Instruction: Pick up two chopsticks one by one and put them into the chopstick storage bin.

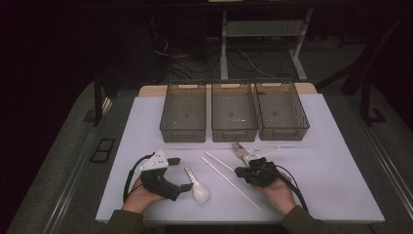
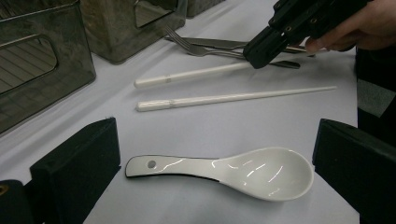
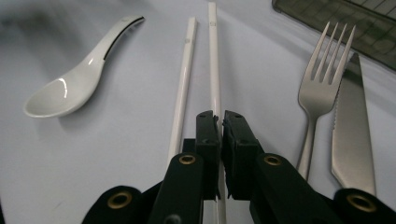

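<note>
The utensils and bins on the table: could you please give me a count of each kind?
Bins: 3
Chopsticks: 2
Spoon: 1
Fork: 1
Knife: 1
Total: 8

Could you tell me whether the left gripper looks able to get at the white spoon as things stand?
Probably yes: the left gripper stands open with the spoon lying on the table between its jaws, nothing covering it.
</note>
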